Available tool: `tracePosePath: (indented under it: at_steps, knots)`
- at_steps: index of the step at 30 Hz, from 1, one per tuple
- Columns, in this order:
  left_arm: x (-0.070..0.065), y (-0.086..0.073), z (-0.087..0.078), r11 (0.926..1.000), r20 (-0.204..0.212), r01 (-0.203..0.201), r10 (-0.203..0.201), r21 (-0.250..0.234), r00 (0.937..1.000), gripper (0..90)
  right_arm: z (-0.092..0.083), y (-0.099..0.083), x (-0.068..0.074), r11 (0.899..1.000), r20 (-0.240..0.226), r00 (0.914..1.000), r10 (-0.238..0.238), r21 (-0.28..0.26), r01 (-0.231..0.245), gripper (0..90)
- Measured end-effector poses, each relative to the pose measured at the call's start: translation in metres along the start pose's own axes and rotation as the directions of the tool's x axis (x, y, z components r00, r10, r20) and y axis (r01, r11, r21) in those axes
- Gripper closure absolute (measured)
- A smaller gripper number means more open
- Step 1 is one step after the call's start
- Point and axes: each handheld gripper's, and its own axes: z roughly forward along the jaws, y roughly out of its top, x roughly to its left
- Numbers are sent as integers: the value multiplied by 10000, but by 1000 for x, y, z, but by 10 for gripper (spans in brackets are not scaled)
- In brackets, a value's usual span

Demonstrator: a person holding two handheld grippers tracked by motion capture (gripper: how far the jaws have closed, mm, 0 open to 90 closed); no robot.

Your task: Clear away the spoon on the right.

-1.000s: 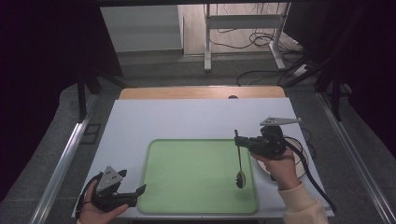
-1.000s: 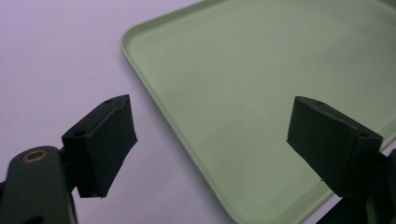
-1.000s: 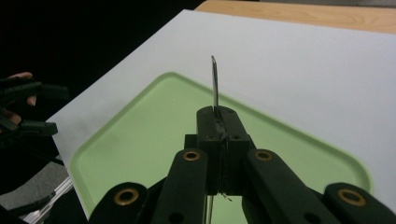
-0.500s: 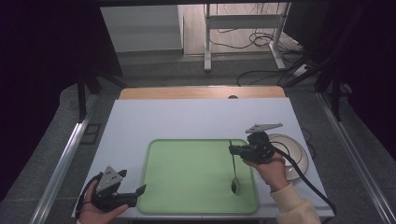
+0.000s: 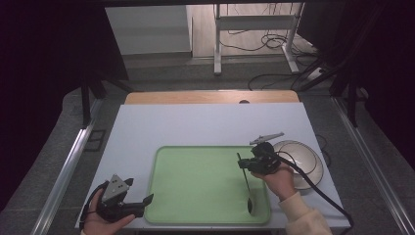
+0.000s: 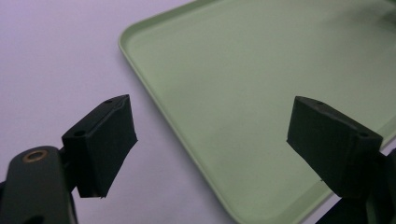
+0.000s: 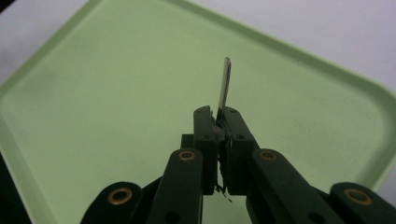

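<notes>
One spoon [image 5: 246, 182], handle pinched in my closed right gripper [image 5: 243, 164], bowl end lowered onto the green tray [image 5: 195, 181] at lower right for setting down; my left gripper [image 5: 142, 203] waited open, lower left.

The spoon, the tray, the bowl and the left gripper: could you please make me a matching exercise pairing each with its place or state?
Things:
1. spoon
2. tray
3. bowl
4. left gripper

Places or states:
A. open, near the tray's left edge
B. green, flat on the table
C. pinched in the right gripper
D. right of the tray

Pairs: 1-C, 2-B, 3-D, 4-A
</notes>
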Motion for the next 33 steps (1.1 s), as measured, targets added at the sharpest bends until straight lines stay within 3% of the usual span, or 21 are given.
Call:
tracePosePath:
  at_steps: [14, 19, 23, 24, 25, 27, 30, 31, 33]
  knots:
    - [0, 0, 0, 10000, 18, -7, 7, 7, 10000, 149, 10, -4, -4, 9989, 306, 9995, -63, 474, 49, 787]
    - [0, 0, 0, 10000, 21, -13, 13, 16, 10000, 148, 13, -6, -3, 9967, 858, 9952, -462, 701, 403, 728]
    - [0, 0, 0, 10000, 27, -16, 16, 20, 10000, 148, 16, -7, -2, 9924, 1317, 9875, -870, 983, 743, 620]
    - [0, 0, 0, 10000, 26, -21, 21, 22, 10000, 148, 17, -6, -2, 9923, 1474, 9854, -854, 1013, 709, 523]
    - [0, 0, 0, 10000, 29, -25, 25, 22, 10000, 148, 17, -6, -2, 9923, 1474, 9854, -854, 1013, 709, 523]
    - [0, 0, 0, 10000, 41, -26, 26, 28, 10000, 149, 18, -6, -3, 9915, 1614, 9835, -812, 1134, 632, 390]
    - [0, 0, 0, 10000, 42, -36, 35, 28, 10000, 148, 19, -5, -2, 9899, 1481, 9847, -914, 1214, 736, 344]
    - [0, 0, 0, 10000, 41, -40, 40, 23, 10000, 148, 19, -5, 1, 9878, 1573, 9792, -1280, 1089, 1117, 292]
    - [0, 0, 0, 10000, 43, -40, 40, 21, 10000, 148, 19, -4, 2, 9867, 1677, 9752, -1446, 980, 1295, 279]
